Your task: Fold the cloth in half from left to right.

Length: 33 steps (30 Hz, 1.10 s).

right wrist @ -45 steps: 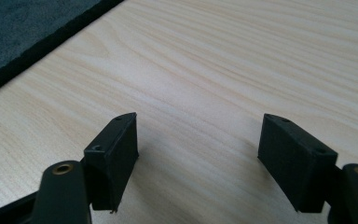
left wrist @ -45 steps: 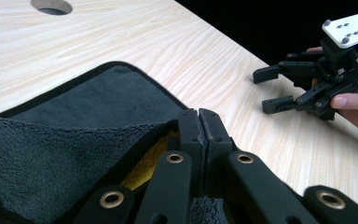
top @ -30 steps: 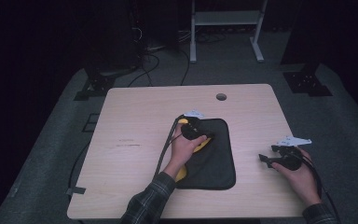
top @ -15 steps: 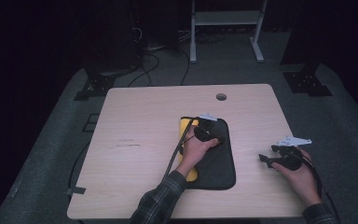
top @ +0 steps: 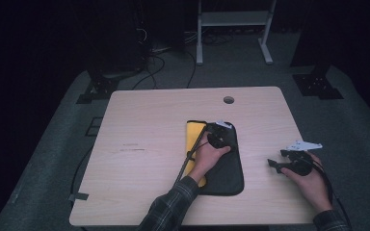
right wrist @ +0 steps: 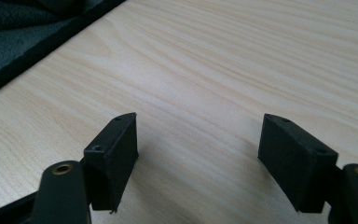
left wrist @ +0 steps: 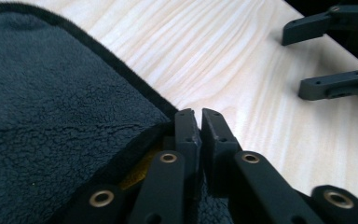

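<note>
My left hand-held gripper (top: 220, 136) sits on the dark fleece cloth (top: 224, 166), at its far right part, close to the cloth's right edge. In the left gripper view its jaws have a thin gap between them; they have just been opening a little. The cloth's black-trimmed edge (left wrist: 135, 84) bunches up against the left jaw, but I can't tell whether any cloth sits in the gap. A bit of yellow shows under the lifted fold beside that jaw.

The cloth lies flat on the wooden surface (top: 144, 144), right of centre, long side running away from me. A yellow cloth (top: 192, 137) sticks out from under its left edge, far end and near end both peeking out. My left hand (top: 207, 156) rests on the dark cloth behind the hand-held gripper, cable trailing off to the cloth's left.

My right hand-held gripper (top: 282, 161) is right of the dark cloth, well apart from it, low over bare wood, pointing toward the cloth. Its jaws stand wide apart with nothing between them, just wood grain in the right gripper view. The cloth's trimmed edge (right wrist: 42, 42) is in that view's upper left corner.
</note>
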Each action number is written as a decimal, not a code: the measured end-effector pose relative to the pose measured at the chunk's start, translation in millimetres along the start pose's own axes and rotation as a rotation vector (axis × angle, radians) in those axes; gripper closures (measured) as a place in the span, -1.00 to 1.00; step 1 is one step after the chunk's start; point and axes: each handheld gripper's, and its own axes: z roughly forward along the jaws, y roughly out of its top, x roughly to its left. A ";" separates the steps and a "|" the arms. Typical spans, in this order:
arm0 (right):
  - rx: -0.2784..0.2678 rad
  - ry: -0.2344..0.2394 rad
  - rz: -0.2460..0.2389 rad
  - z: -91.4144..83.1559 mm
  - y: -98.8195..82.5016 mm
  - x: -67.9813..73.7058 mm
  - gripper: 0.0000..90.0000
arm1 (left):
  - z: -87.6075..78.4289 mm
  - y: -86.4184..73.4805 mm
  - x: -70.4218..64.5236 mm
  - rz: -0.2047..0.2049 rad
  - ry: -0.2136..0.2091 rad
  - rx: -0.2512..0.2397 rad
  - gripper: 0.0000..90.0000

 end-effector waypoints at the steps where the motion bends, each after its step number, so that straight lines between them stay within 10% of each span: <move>1: 0.000 0.000 0.000 0.0 0.0 0.0 -0.40 | 0.0 0.0 0.0 0.000 0.000 0.000 0.85; 18: 0.000 0.000 -0.001 -0.4 -0.4 0.0 -0.40 | -98.1 -31.1 16.7 0.043 0.139 -0.091 0.57; 33: -0.001 0.001 -0.002 -1.0 -1.0 0.0 -0.40 | -123.6 -67.4 56.5 -0.035 0.291 -0.034 0.47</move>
